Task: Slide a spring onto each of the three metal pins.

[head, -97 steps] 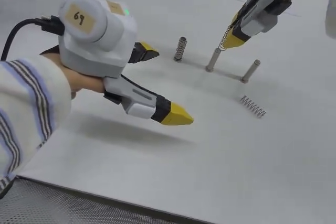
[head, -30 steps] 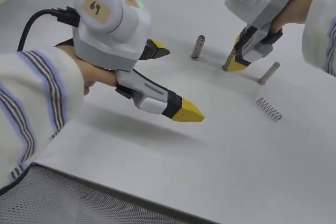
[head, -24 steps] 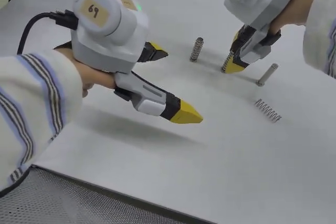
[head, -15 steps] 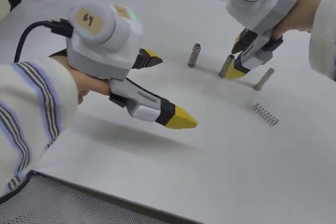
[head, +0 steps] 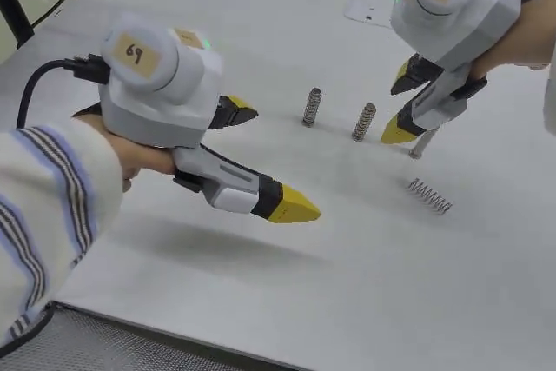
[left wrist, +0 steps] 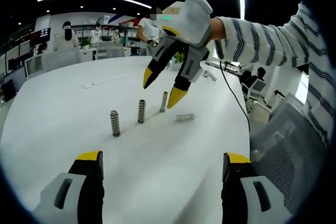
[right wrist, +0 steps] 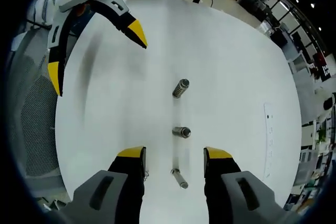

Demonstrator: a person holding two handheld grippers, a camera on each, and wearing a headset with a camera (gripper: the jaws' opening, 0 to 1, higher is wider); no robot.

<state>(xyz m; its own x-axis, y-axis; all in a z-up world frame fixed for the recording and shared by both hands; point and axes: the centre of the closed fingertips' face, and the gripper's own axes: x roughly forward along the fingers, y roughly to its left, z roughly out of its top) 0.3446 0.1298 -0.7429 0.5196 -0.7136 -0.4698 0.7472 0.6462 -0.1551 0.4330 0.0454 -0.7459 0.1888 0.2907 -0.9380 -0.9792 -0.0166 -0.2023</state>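
Springs (head: 312, 107), grey coils, sleeved over two upright pins (right wrist: 181, 131) on white table (head: 261, 301), third pin (head: 418, 145) bare just beside loose spring (head: 429, 196) lying flat; right gripper (right wrist: 174, 153) spread wide above that pin, holding nothing; left gripper (head: 287, 162) wide apart too, empty, well apart from the pins.

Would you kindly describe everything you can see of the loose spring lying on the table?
The loose spring is a slim coil of silvery metal wire with evenly spaced, open turns, and it looks uncompressed. It lies flat on its side on the white table, at a slant in the head view, a short way from the bare pin and not threaded onto any pin. Only the table surface touches it; neither gripper is in contact with it.
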